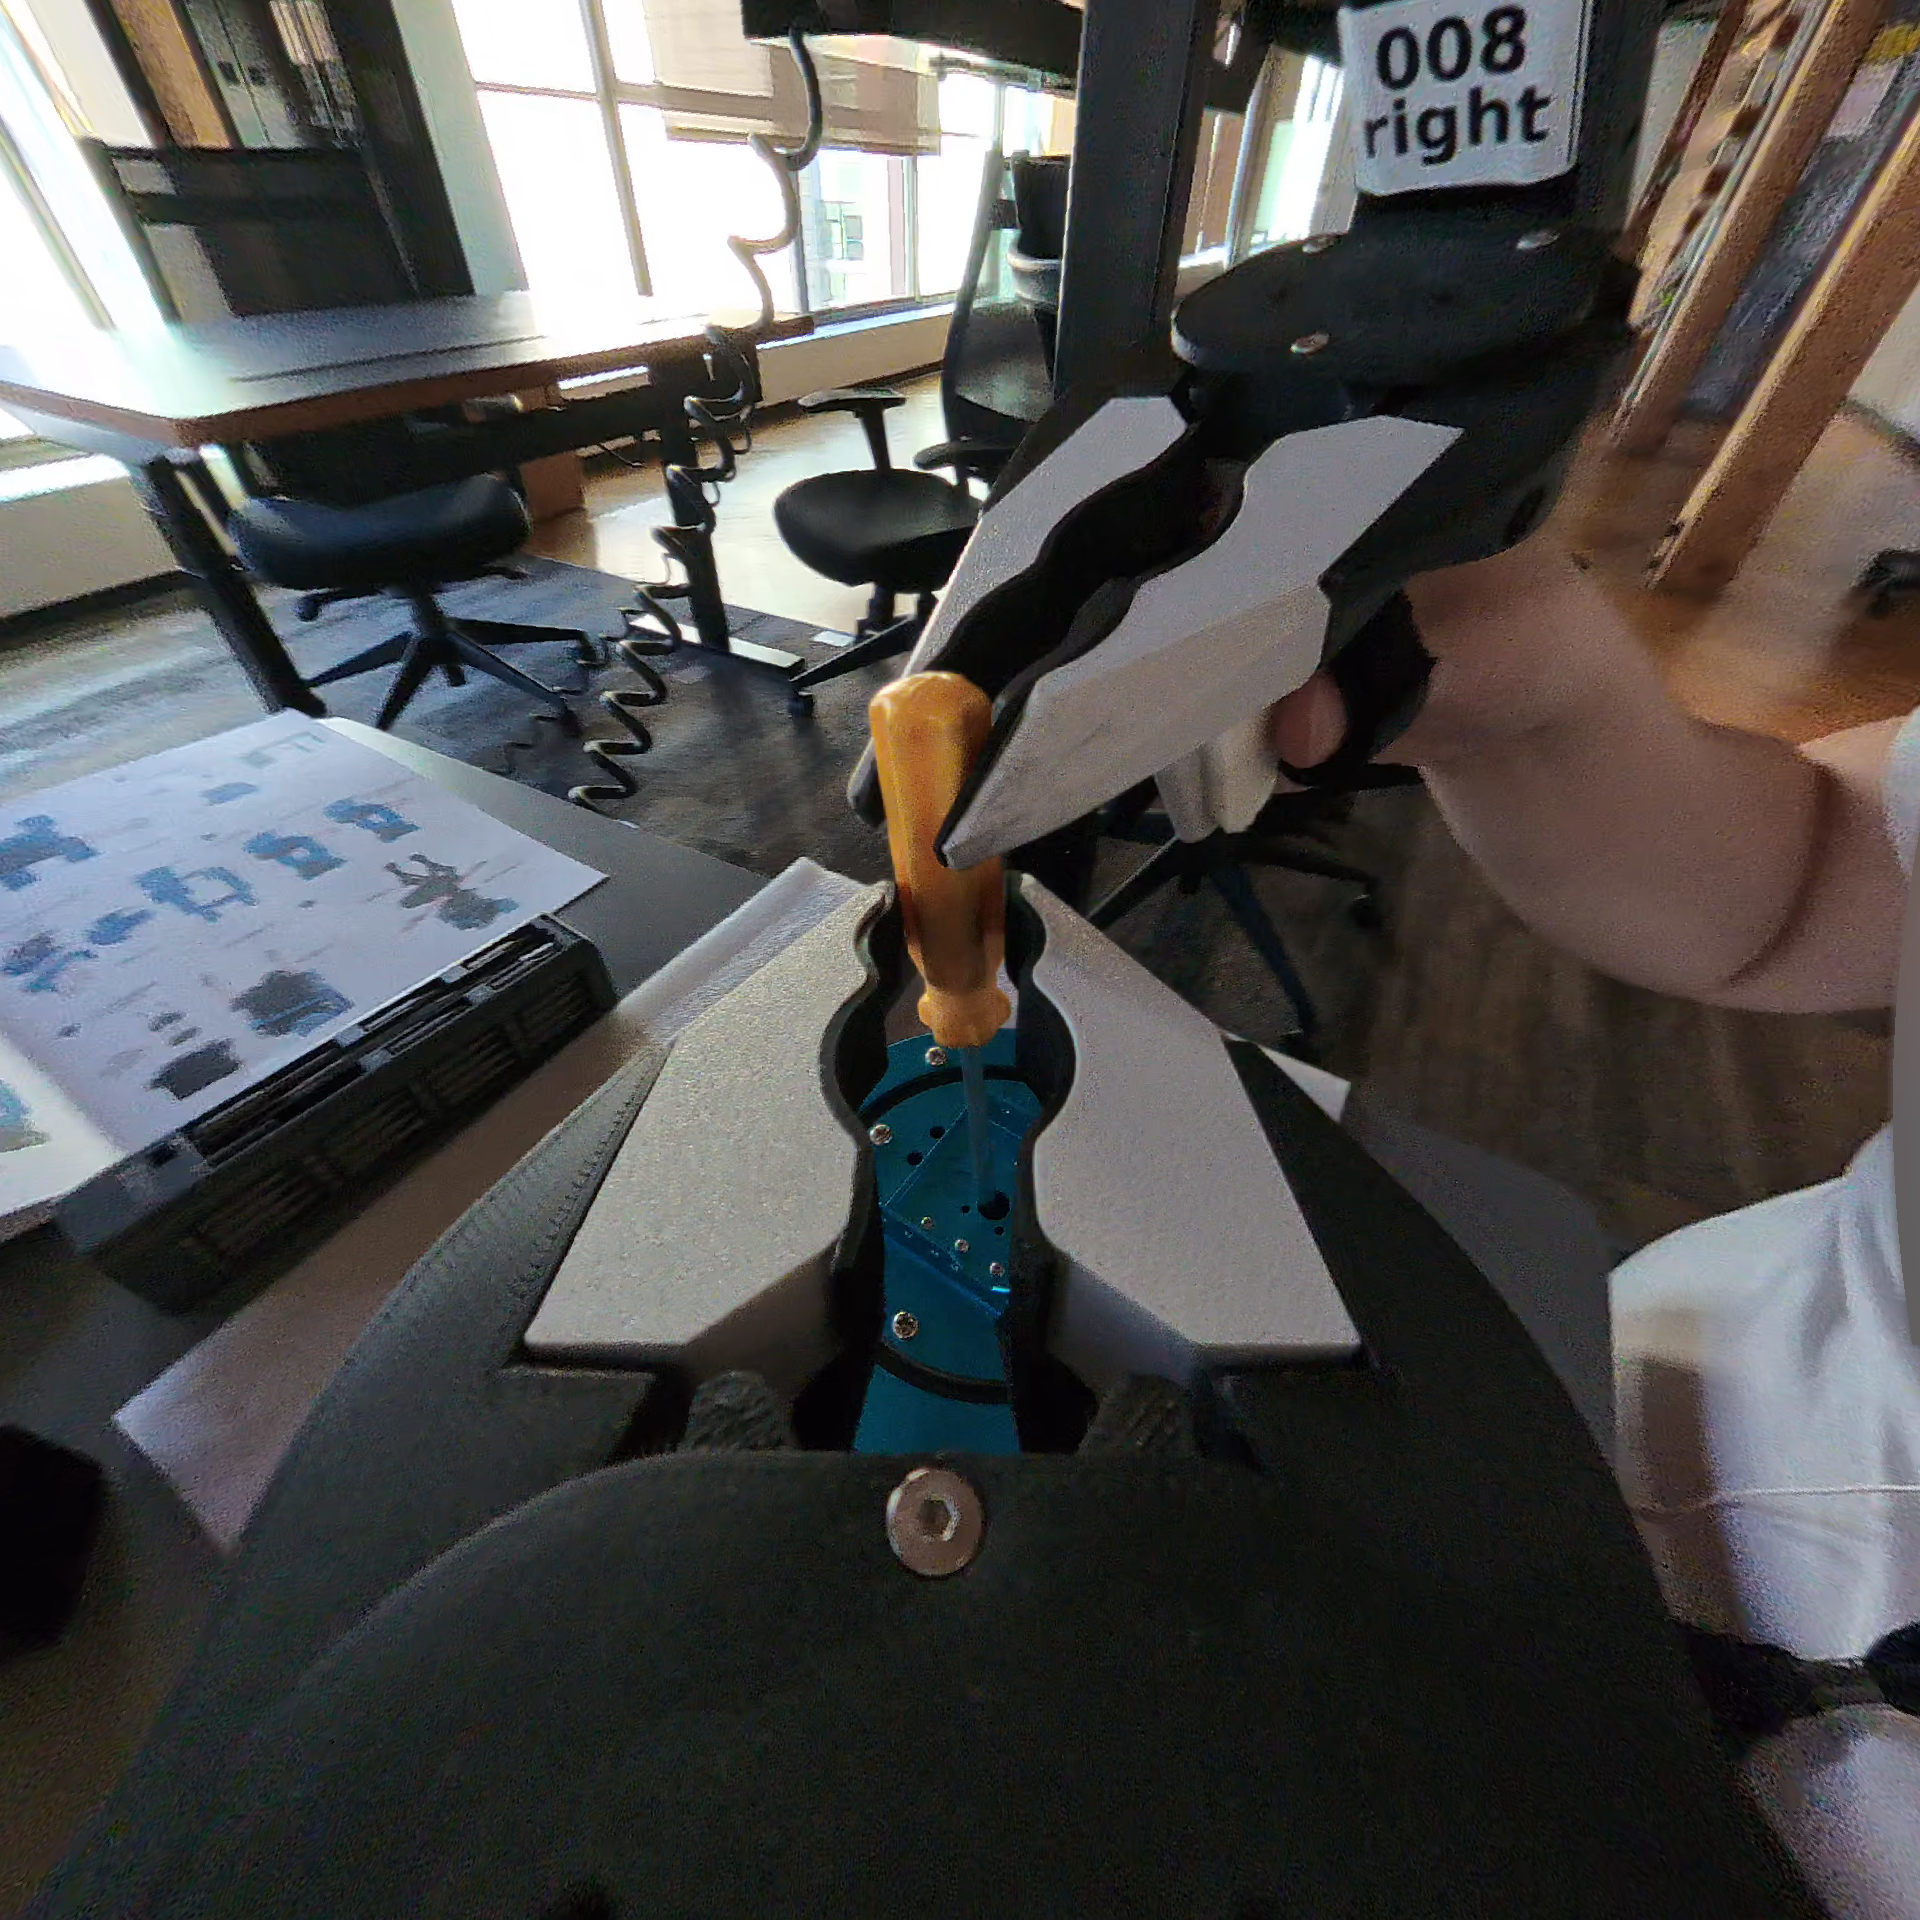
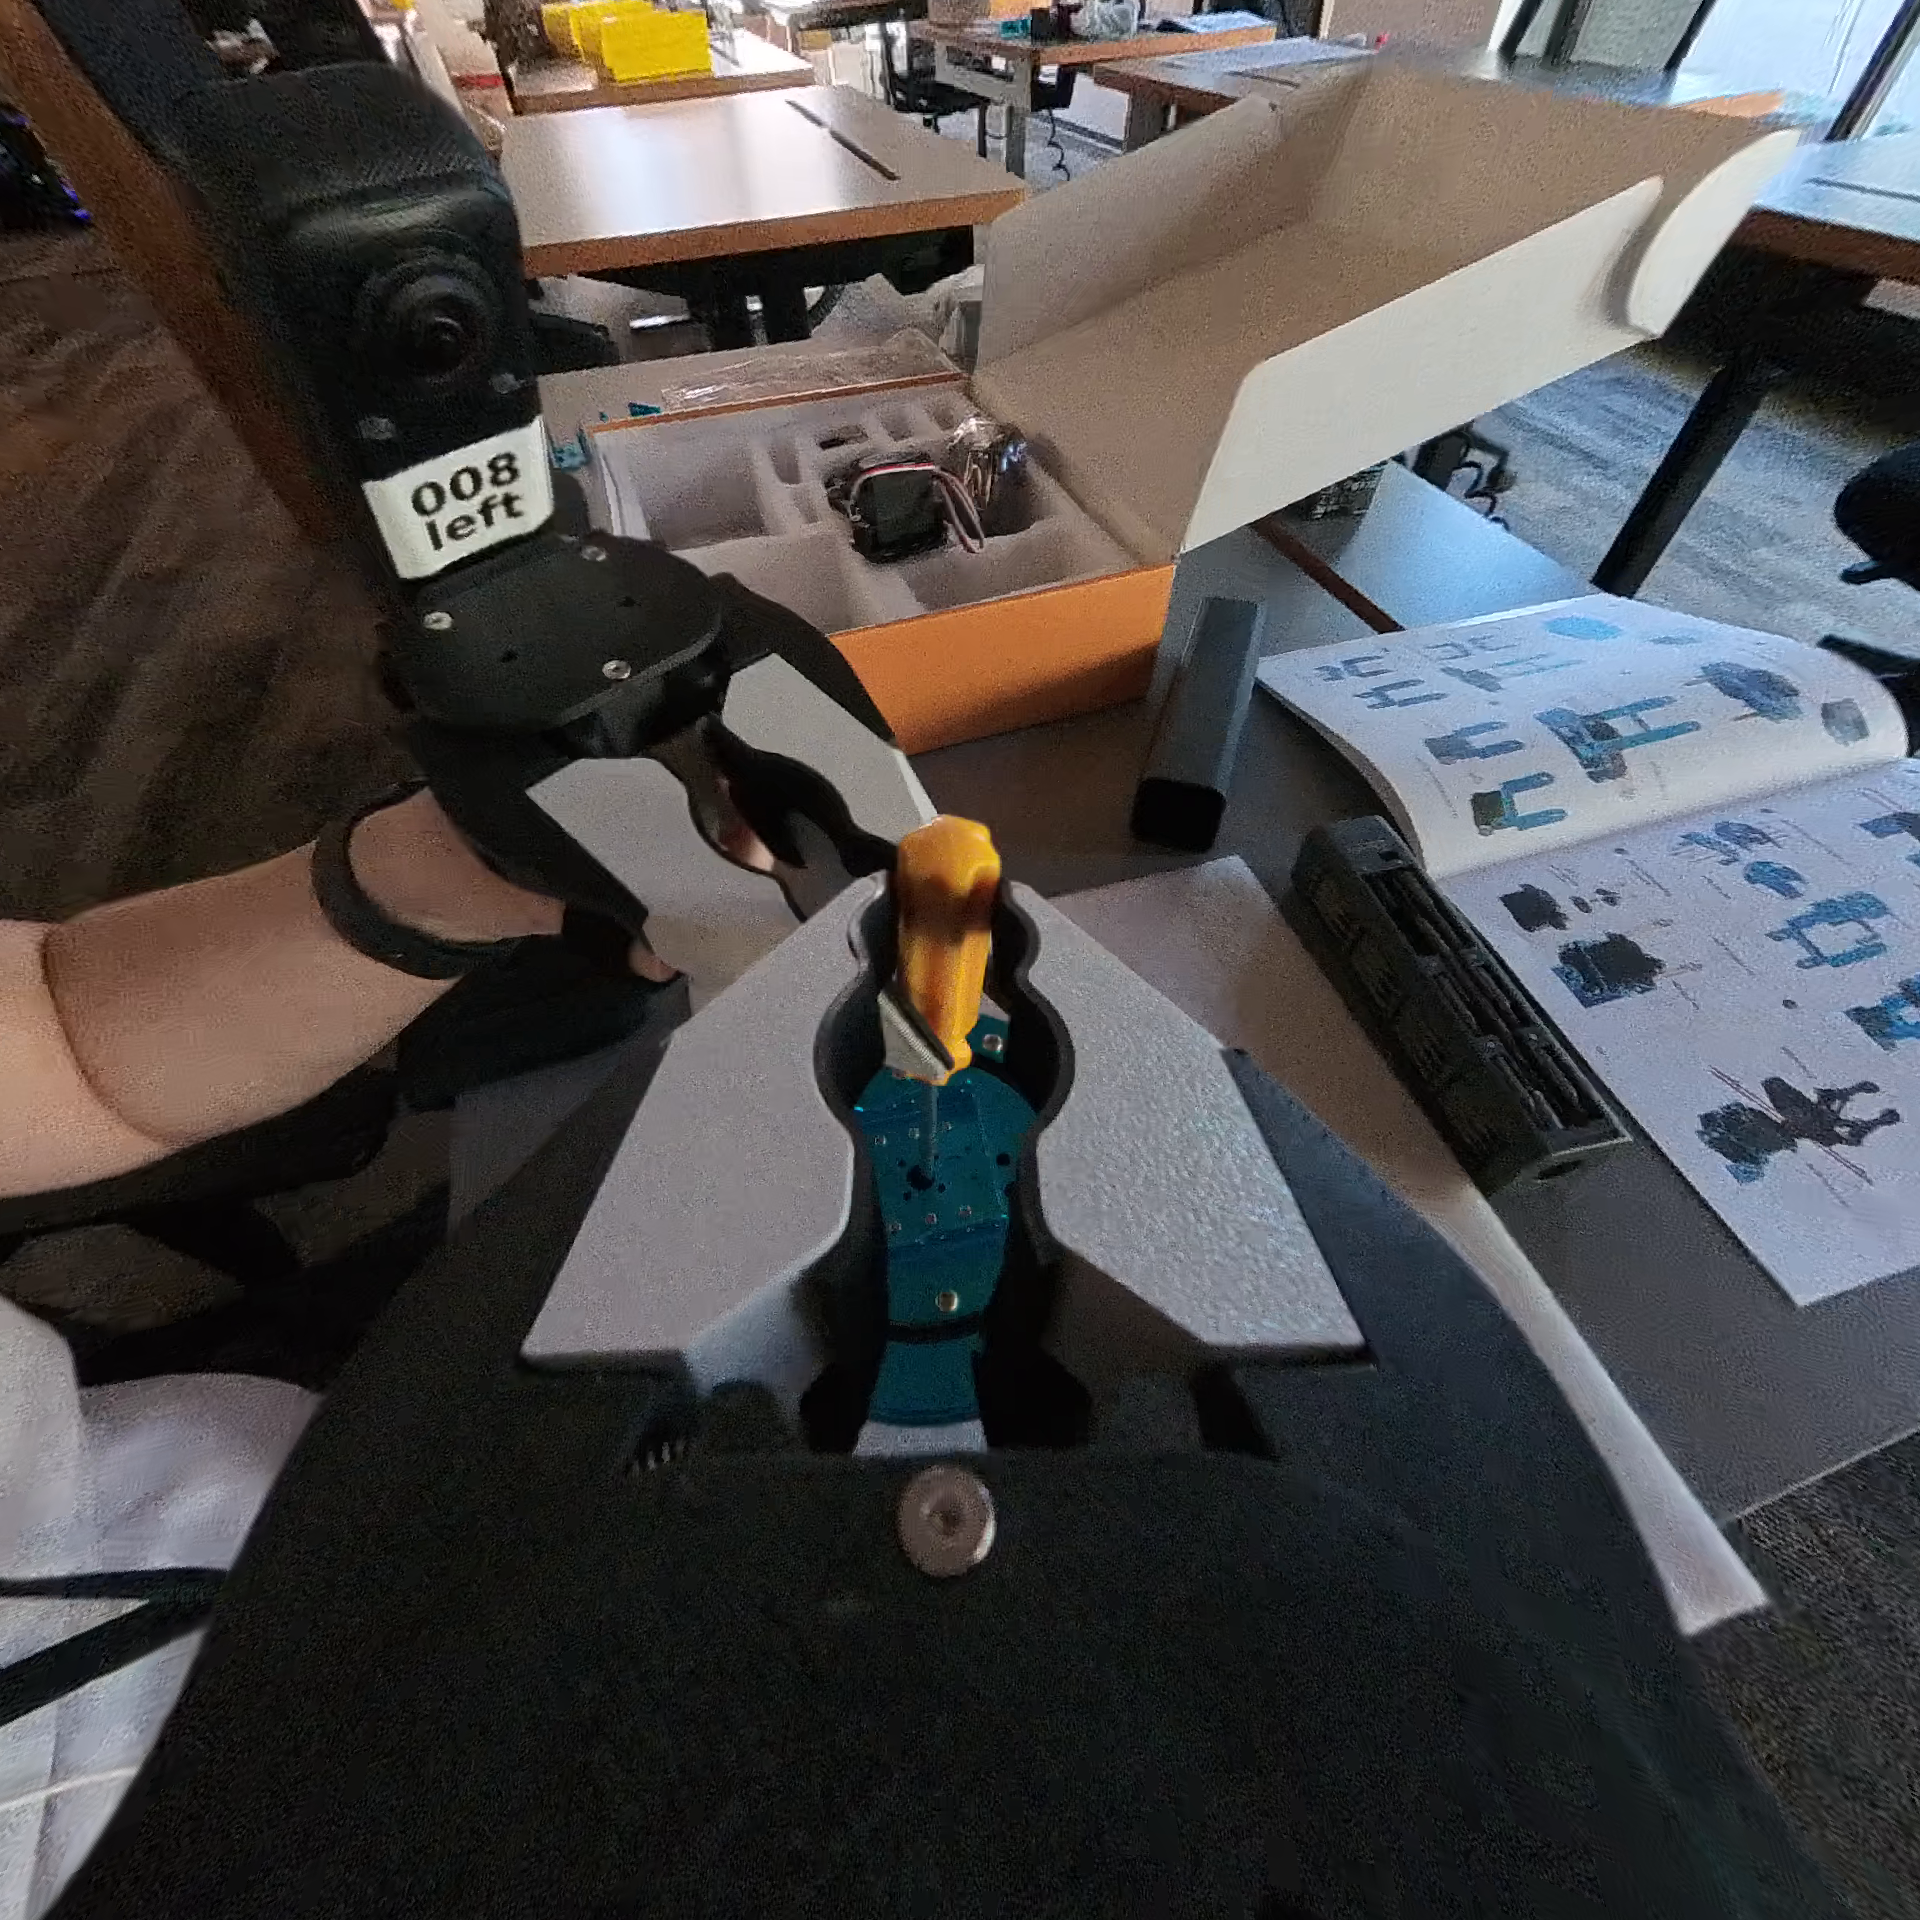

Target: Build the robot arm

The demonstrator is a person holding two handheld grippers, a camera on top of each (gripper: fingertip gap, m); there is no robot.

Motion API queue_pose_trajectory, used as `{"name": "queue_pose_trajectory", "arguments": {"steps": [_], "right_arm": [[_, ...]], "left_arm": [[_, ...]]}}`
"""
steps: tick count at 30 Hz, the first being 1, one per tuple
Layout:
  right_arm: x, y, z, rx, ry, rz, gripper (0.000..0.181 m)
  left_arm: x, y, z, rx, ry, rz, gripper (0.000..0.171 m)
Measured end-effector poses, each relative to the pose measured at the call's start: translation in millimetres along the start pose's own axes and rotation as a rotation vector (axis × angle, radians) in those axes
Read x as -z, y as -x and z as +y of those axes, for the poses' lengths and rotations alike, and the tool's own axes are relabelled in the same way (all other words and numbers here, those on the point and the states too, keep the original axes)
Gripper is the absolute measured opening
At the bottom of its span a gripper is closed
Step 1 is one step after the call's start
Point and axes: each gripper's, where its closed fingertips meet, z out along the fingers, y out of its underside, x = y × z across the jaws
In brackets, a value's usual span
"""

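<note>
A screwdriver with an orange handle (image 1: 925, 748) stands upright, its thin shaft reaching down onto a blue metal part (image 1: 940, 1205) with screws and small holes. My right gripper (image 2: 942, 899) is shut on the handle (image 2: 940, 935); in the left wrist view it (image 1: 909, 826) comes in from the upper right. My left gripper (image 1: 956, 899) is closed around the lower end of the handle, just above the blue part (image 2: 935, 1195). One left fingertip (image 2: 914, 1044) shows against the handle in the right wrist view. Both grippers hover over the part.
An open booklet (image 2: 1714, 935) and a long black slotted block (image 2: 1444, 997) lie on the dark table to the right. An open orange box with grey foam (image 2: 997, 644) and a black square tube (image 2: 1195, 717) stand behind. Office chairs (image 1: 395, 540) and desks lie beyond the table edge.
</note>
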Motion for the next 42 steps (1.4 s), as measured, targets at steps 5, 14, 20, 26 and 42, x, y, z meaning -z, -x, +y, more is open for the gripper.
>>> {"name": "queue_pose_trajectory", "arguments": {"steps": [5, 14, 20, 26, 42], "right_arm": [[3.5, 12.6, -2.0, 0.127, 0.053, -0.12, 0.031], [-0.5, 2.3, -2.1, 0.008, -0.006, 0.035, 0.018], [0.8, 21.3, -1.1, 0.062, 0.051, -0.194, 0.017], [-3.8, 5.1, -2.1, 0.055, 0.025, -0.016, 0.018], [-6.8, 7.9, -1.0, 0.057, 0.005, 0.064, 0.018]], "left_arm": [[2.8, -14.2, 1.1, -0.058, 0.048, 0.154, 0.017], [1.2, -2.2, 4.6, -0.064, 0.044, 0.031, 0.022], [7.6, -13.3, 5.8, -0.059, 0.036, 0.201, 0.015], [4.1, -2.4, 7.7, -0.002, 0.034, 0.148, 0.046], [0.7, -10.7, 4.9, -0.042, 0.05, 0.149, 0.033]]}}
